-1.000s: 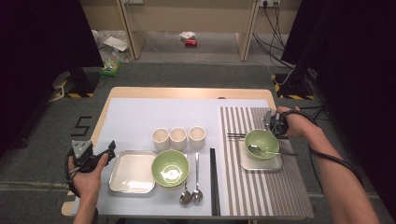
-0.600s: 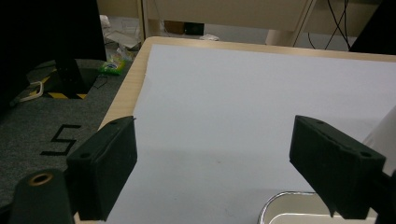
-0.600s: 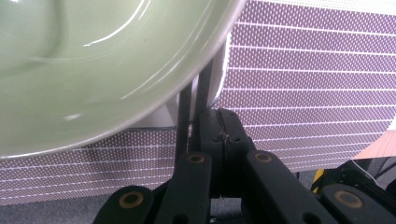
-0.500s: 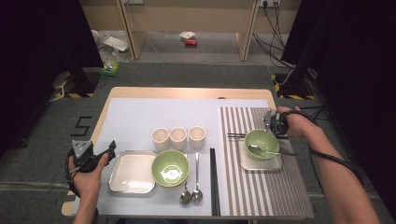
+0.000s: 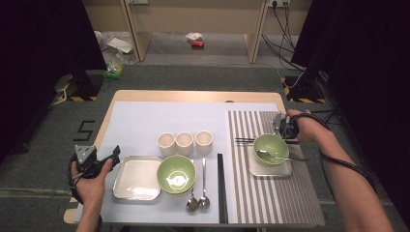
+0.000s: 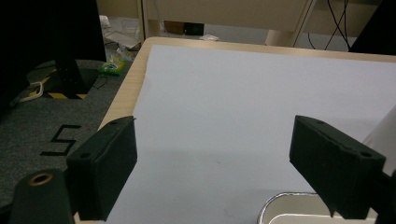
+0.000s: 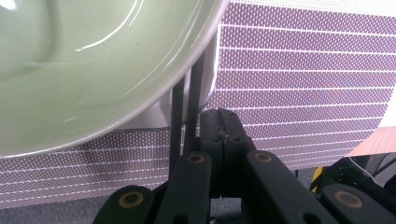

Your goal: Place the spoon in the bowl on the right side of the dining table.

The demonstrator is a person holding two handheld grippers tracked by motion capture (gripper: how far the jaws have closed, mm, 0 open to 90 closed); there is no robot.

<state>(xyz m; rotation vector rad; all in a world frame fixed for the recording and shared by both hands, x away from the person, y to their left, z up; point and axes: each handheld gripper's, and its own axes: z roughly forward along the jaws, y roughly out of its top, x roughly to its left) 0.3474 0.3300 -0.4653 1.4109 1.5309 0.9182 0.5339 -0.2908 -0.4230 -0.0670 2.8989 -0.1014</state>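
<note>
Black chopsticks [image 7: 186,100], thin pair lying beside green bowl [image 5: 271,148], right gripper [image 5: 285,126] closed on them, left gripper [image 6: 215,175] apart.

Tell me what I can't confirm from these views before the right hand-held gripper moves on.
- Chopsticks: right gripper view, far ends hidden behind the green bowl.
- Right hand-held gripper: jaws shut; whether they pinch the chopsticks is unclear, contact too small in the high view.
- White tray: left gripper view, cut off by the bottom edge.
</note>
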